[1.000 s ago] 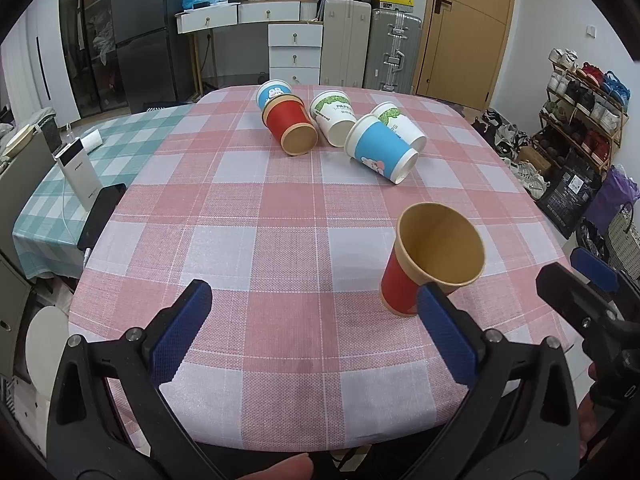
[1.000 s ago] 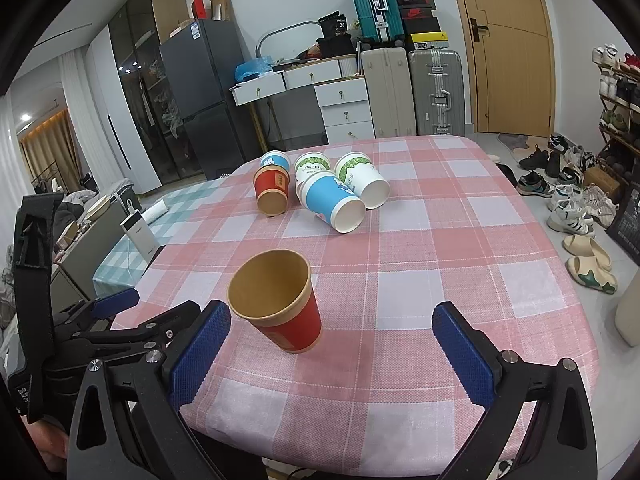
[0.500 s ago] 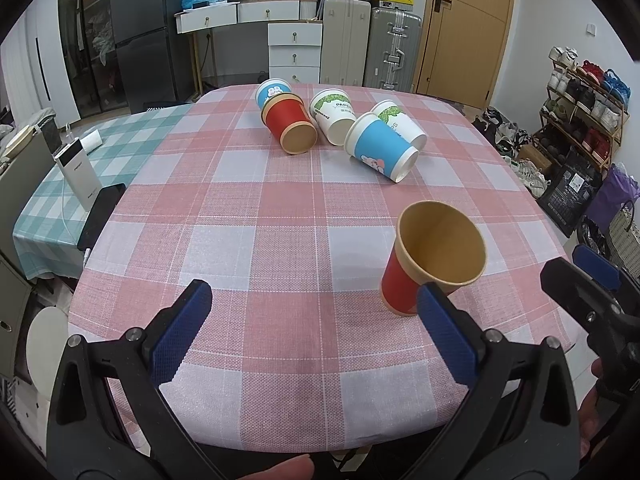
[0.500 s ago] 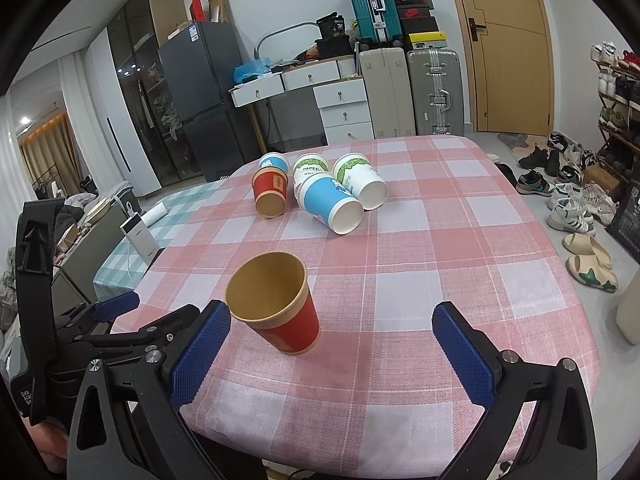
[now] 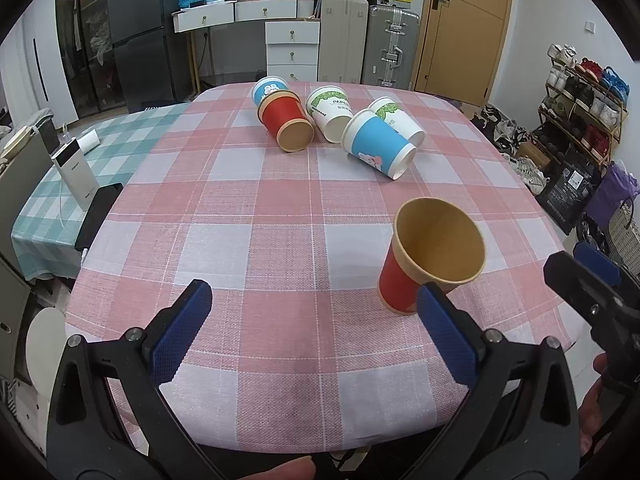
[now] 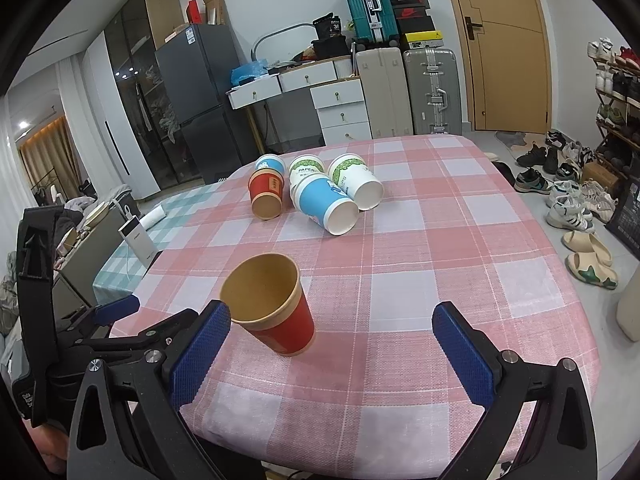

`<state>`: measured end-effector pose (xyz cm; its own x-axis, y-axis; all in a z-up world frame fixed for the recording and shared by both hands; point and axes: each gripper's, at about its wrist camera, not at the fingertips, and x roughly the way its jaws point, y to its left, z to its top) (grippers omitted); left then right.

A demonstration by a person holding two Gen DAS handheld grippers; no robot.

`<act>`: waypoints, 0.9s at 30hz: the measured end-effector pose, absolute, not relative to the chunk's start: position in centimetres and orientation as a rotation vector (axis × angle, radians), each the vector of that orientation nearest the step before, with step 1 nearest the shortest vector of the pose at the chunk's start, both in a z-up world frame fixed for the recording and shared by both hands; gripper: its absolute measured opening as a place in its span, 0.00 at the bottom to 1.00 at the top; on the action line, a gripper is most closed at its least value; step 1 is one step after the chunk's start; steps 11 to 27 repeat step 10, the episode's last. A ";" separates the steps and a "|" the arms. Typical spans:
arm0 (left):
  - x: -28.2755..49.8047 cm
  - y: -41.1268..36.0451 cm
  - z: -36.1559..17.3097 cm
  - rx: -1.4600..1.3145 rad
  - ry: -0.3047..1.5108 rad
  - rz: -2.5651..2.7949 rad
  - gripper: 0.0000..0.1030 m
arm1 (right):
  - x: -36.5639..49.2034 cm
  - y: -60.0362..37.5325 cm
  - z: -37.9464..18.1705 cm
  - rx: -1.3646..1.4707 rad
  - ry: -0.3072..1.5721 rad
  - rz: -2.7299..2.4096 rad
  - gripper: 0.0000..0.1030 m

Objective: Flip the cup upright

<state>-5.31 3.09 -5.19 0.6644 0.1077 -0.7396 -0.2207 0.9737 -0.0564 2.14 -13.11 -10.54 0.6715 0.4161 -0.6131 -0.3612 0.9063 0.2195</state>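
**Mia:** The table (image 5: 280,200) has a pink and white checked cloth, and behind it there are drawers, suitcases and a brown door. What do the claws do here?

**Ben:** Nothing right now. The left claw (image 5: 316,336) is wide apart and holds nothing. The right claw (image 6: 332,356) is wide apart too, with nothing between its blue pads.

**Mia:** Where is the cup we care about?

**Ben:** One red cup (image 5: 428,264) stands with its mouth up, just ahead of the left claw and toward that claw's right pad. From the right claw it sits just ahead, close by the left pad (image 6: 200,356) (I cannot tell if they touch). I think that cup is done.

**Mia:** So what is left?

**Ben:** Far ahead of both claws, a bunch of cups lie on their sides. There is another red one (image 5: 286,124), a blue cup (image 5: 378,146), and two white cups with green leaves (image 5: 330,114) (image 5: 398,120). One more blue and white cup (image 5: 270,88) peeks out behind the lying red one.

**Mia:** Which comes next?

**Ben:** My guess is the blue cup, as it lies in front of the bunch. A claw has to reach far forward, close softly on its side, tip it mouth-up, and set it down. Paper cups squash fast, so the squeeze must be gentle, and the cups next to it could roll if bumped.
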 end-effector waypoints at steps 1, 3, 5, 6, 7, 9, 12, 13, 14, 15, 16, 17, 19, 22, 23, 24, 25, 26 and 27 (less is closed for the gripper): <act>-5.3 3.0 -5.3 -0.146 0.825 0.185 0.99 | 2.2 -13.2 -10.6 0.083 0.711 0.437 1.00; -5.2 2.9 -5.4 -0.144 0.825 0.179 0.99 | 2.3 -13.2 -10.7 0.084 0.712 0.437 1.00; -5.1 2.8 -5.4 -0.139 0.823 0.174 0.99 | 2.3 -13.3 -10.7 0.084 0.712 0.436 1.00; -5.2 2.7 -5.4 -0.134 0.818 0.169 0.99 | 2.3 -13.3 -10.7 0.085 0.714 0.436 1.00; -5.2 2.5 -5.2 -0.127 0.812 0.165 0.99 | 2.4 -13.3 -10.8 0.087 0.716 0.436 1.00; -5.3 2.1 -5.0 -0.107 0.794 0.155 0.99 | 2.5 -13.4 -11.0 0.088 0.719 0.434 1.00; -5.3 2.0 -5.0 -0.100 0.789 0.152 0.99 | 2.6 -13.4 -11.1 0.089 0.721 0.433 1.00; -5.3 2.0 -5.0 -0.100 0.789 0.152 0.99 | 2.6 -13.4 -11.1 0.089 0.721 0.433 1.00; -5.3 2.0 -5.0 -0.100 0.789 0.152 0.99 | 2.6 -13.4 -11.1 0.089 0.721 0.433 1.00; -5.3 2.0 -5.0 -0.100 0.789 0.152 0.99 | 2.6 -13.4 -11.1 0.089 0.721 0.433 1.00; -5.3 2.0 -5.0 -0.100 0.789 0.152 0.99 | 2.6 -13.4 -11.1 0.089 0.721 0.433 1.00; -5.3 2.0 -5.0 -0.100 0.789 0.152 0.99 | 2.6 -13.4 -11.1 0.089 0.721 0.433 1.00; -5.3 2.0 -5.0 -0.100 0.789 0.152 0.99 | 2.6 -13.4 -11.1 0.089 0.721 0.433 1.00; -5.3 2.0 -5.0 -0.100 0.789 0.152 0.99 | 2.6 -13.4 -11.1 0.089 0.721 0.433 1.00; -5.3 2.0 -5.0 -0.100 0.789 0.152 0.99 | 2.6 -13.4 -11.1 0.089 0.721 0.433 1.00; -5.3 2.0 -5.0 -0.100 0.789 0.152 0.99 | 2.6 -13.4 -11.1 0.089 0.721 0.433 1.00; -5.3 2.0 -5.0 -0.100 0.789 0.152 0.99 | 2.6 -13.4 -11.1 0.089 0.721 0.433 1.00; -5.3 2.0 -5.0 -0.100 0.789 0.152 0.99 | 2.6 -13.4 -11.1 0.089 0.721 0.433 1.00; -5.3 2.0 -5.0 -0.100 0.789 0.152 0.99 | 2.6 -13.4 -11.1 0.089 0.721 0.433 1.00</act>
